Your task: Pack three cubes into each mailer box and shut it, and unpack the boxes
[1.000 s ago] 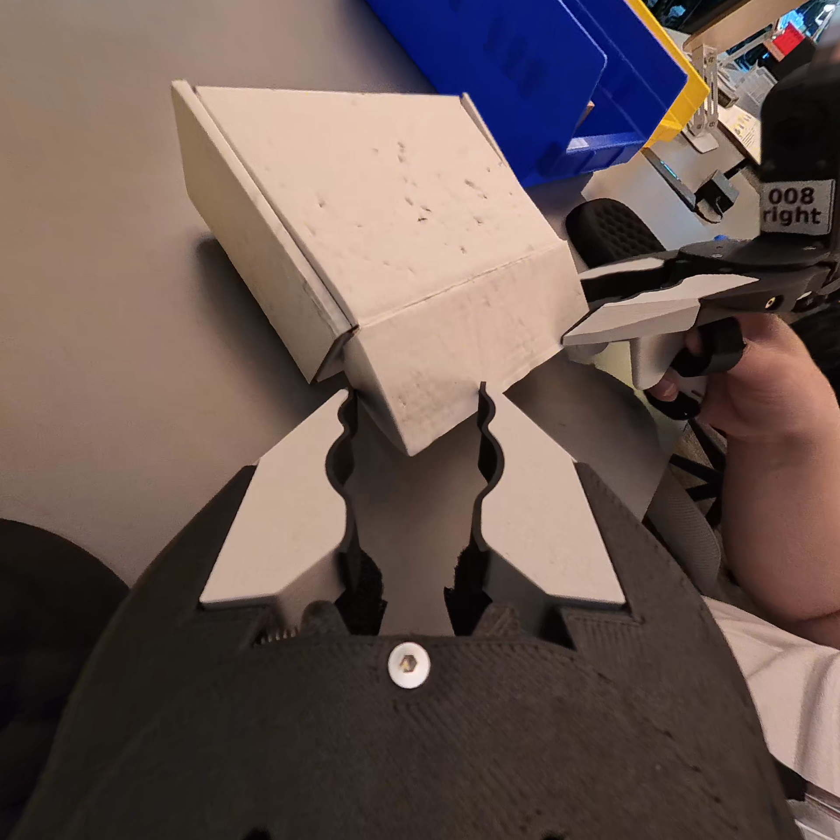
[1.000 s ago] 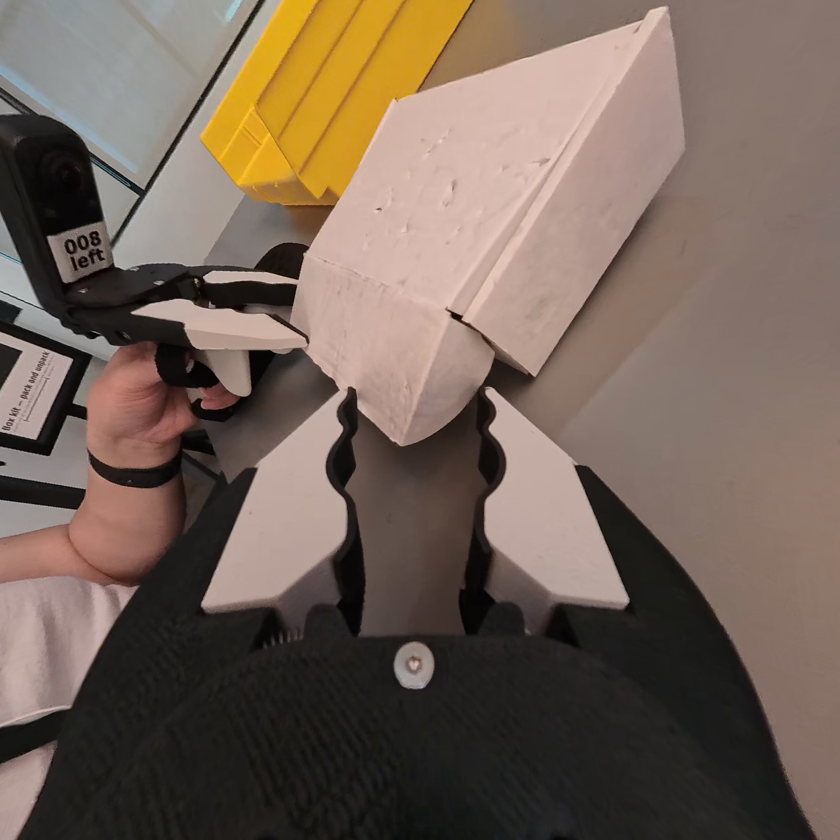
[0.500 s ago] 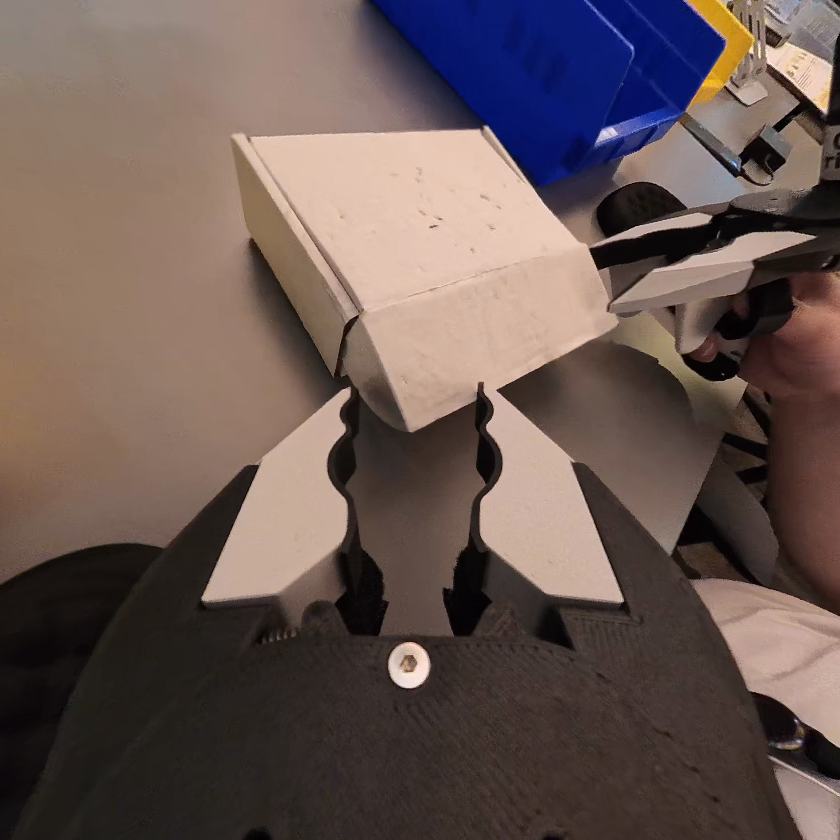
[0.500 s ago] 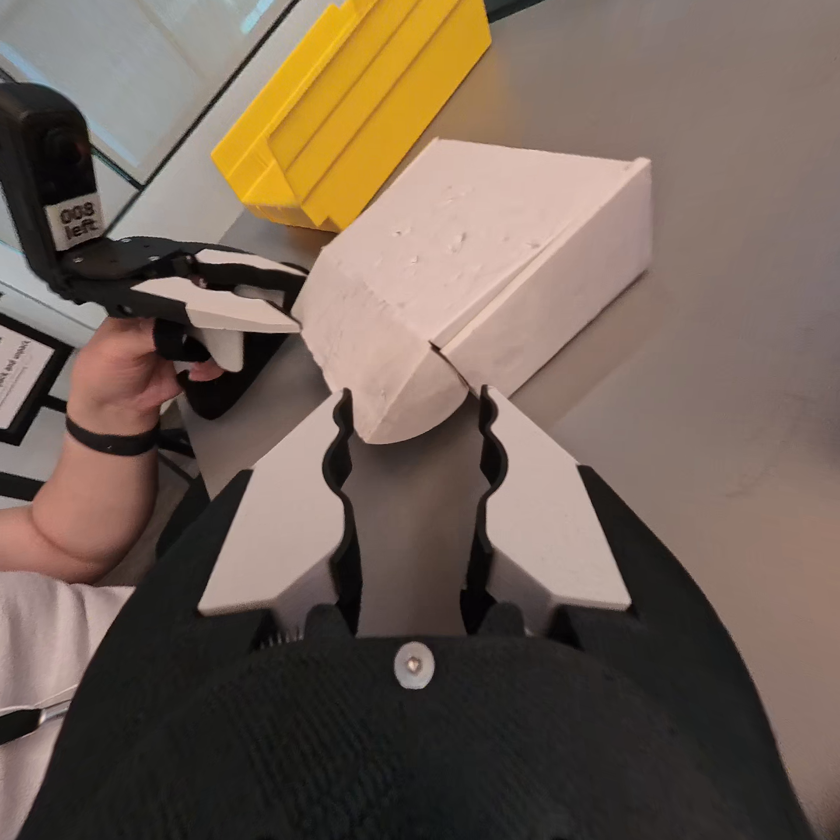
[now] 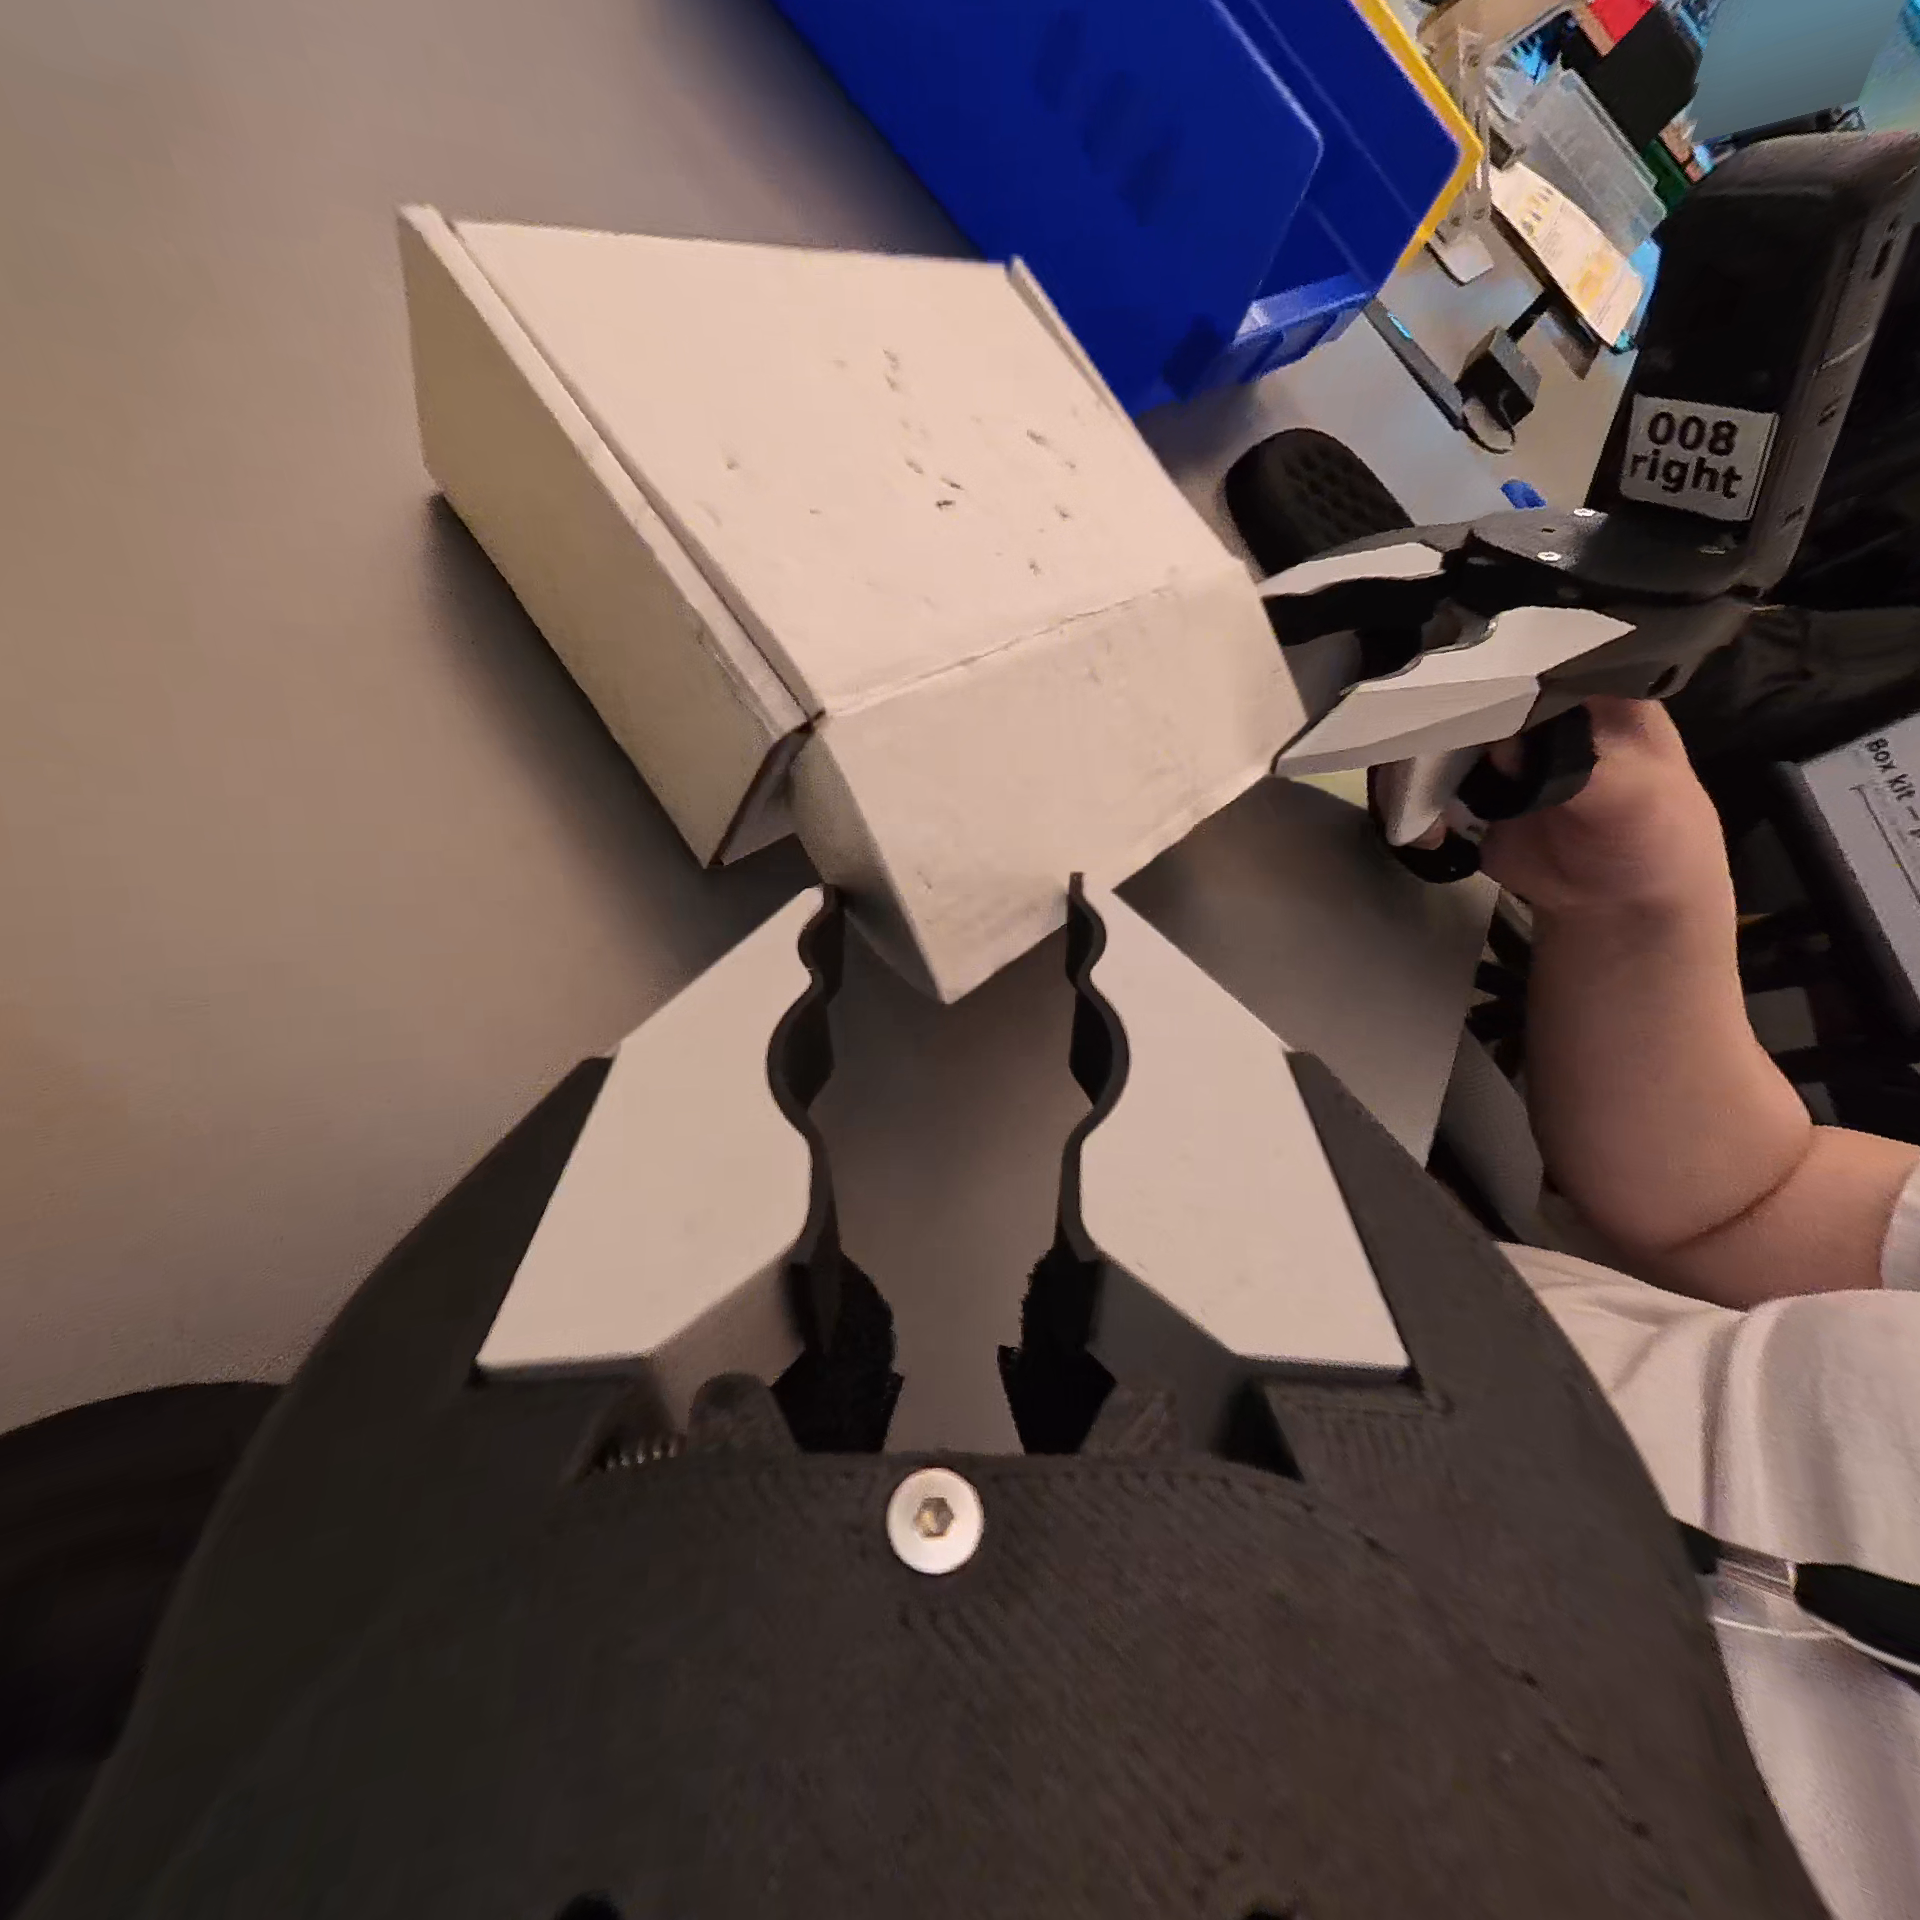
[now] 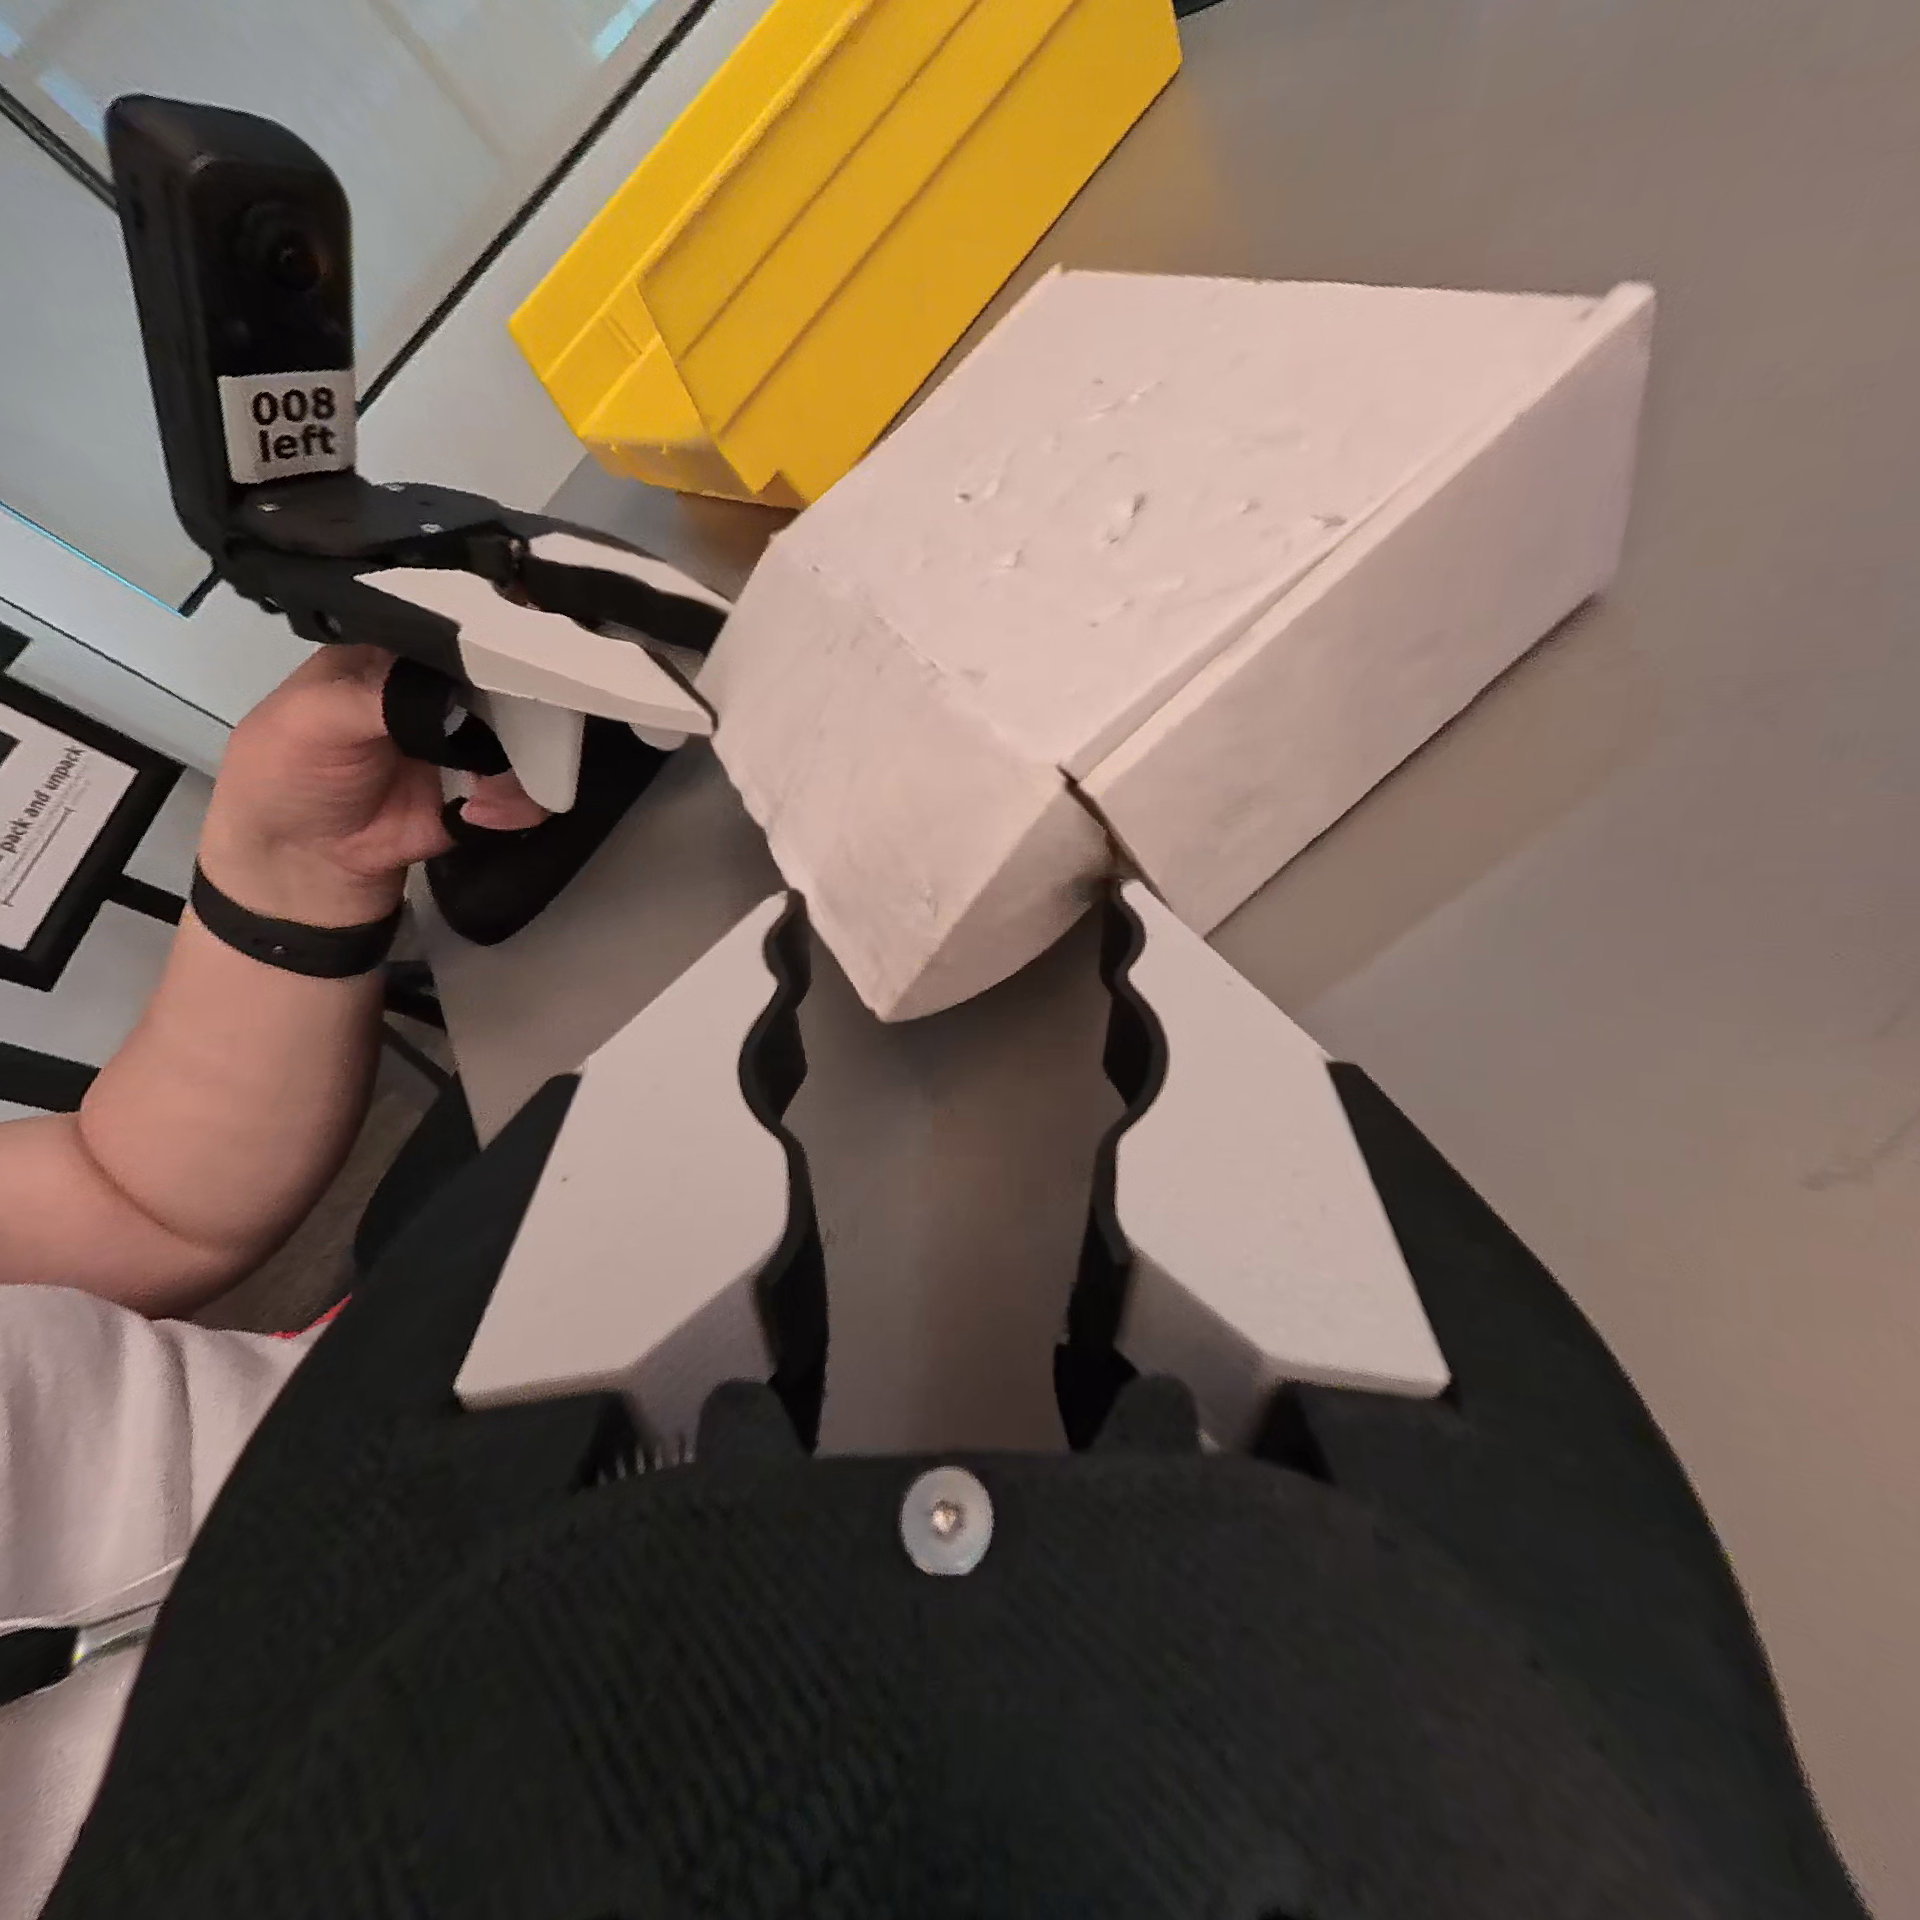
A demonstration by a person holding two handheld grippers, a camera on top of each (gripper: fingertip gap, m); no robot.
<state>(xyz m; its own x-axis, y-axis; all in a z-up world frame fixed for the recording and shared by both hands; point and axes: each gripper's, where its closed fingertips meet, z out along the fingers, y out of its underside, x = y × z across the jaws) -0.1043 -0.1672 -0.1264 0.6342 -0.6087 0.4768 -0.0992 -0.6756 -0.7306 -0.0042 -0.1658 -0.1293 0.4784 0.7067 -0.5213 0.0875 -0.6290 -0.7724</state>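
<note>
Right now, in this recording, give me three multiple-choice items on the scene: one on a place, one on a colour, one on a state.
1. Where does the white cardboard mailer box sit?
A. inside the blue plastic bin
B. on the grey table
C. on the floor

2. What colour is the plastic bin behind the box in the right wrist view?
A. yellow
B. green
C. red

3. How is the box's lid?
A. torn off
B. wide open
C. down over the box

Answers:
1 B: its far end rests on the grey table.
2 A: it is plainly yellow.
3 C: the lid covers the top, with the left gripper and right gripper open at the front flap's corners.
</note>
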